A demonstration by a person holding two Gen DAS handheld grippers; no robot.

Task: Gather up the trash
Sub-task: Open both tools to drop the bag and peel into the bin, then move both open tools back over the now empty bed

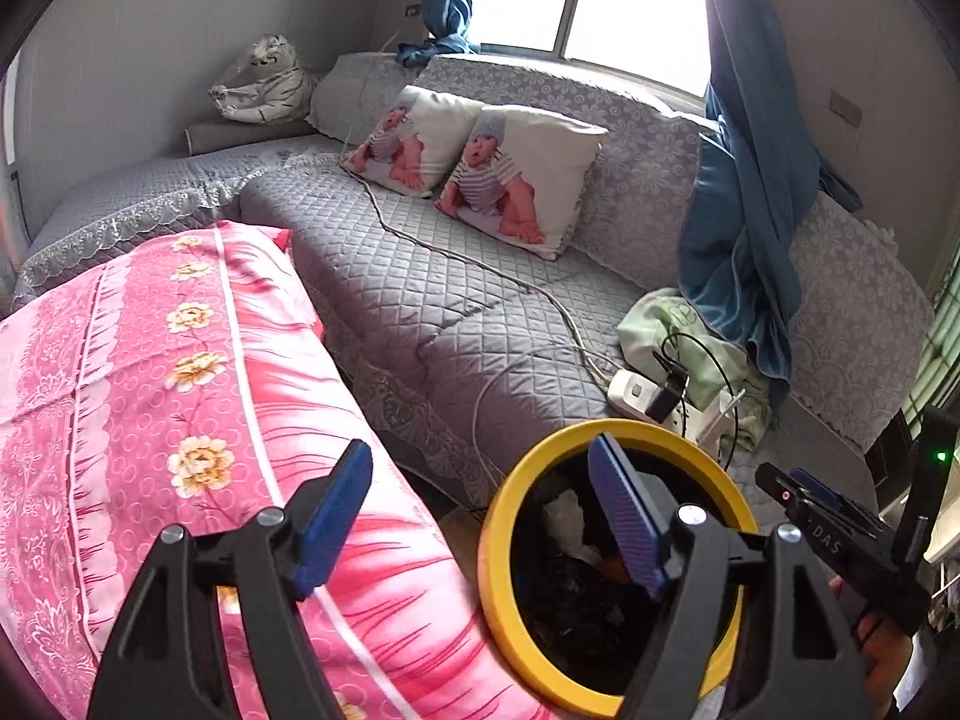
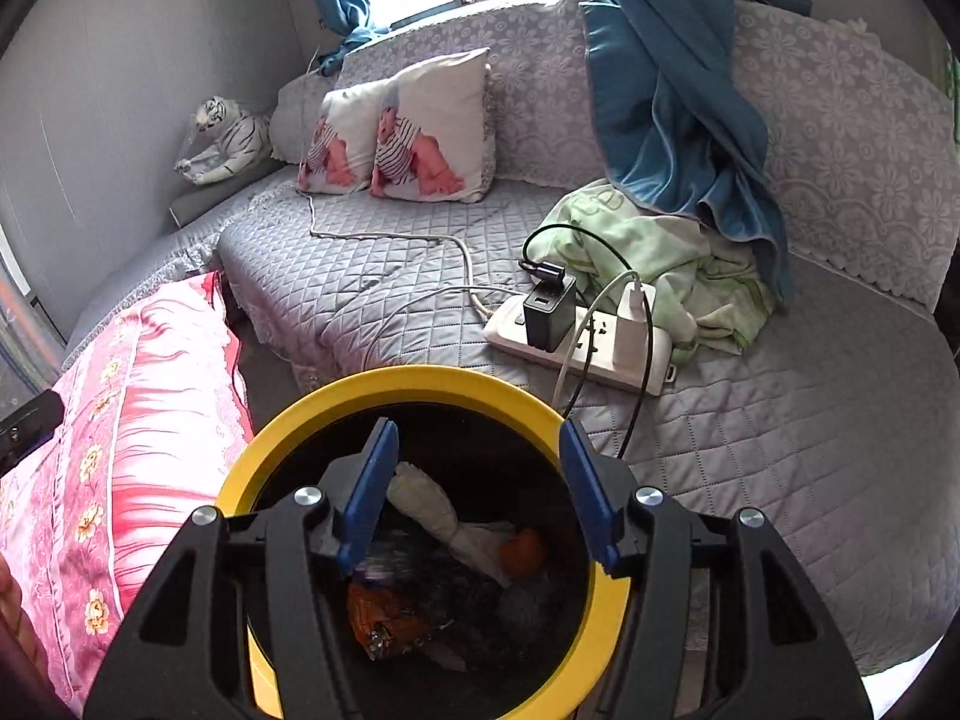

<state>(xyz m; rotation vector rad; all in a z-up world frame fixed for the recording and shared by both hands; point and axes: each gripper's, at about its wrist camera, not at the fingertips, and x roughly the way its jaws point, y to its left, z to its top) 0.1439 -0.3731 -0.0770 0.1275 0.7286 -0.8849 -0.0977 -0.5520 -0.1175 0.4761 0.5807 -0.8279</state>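
Note:
A round bin with a yellow rim (image 1: 498, 546) (image 2: 390, 377) stands on the floor between the pink bedding and the grey sofa. Trash lies inside it: a crumpled white tissue (image 2: 429, 501) (image 1: 564, 516), an orange ball-like piece (image 2: 523, 551) and an orange wrapper (image 2: 384, 612) on dark bag lining. My right gripper (image 2: 480, 492) hangs over the bin's mouth, open, with nothing between its blue pads. My left gripper (image 1: 480, 516) is open wide at the bin's left edge, one pad over the bedding and one over the bin. In the left wrist view the right gripper (image 1: 810, 501) shows at the right.
Pink floral bedding (image 1: 180, 396) (image 2: 138, 420) lies to the left of the bin. On the grey quilted sofa (image 2: 780, 420) sit a white power strip with chargers (image 2: 576, 342), cables, a green cloth (image 2: 678, 264), a blue curtain (image 2: 672, 102) and two baby-print cushions (image 2: 414, 132).

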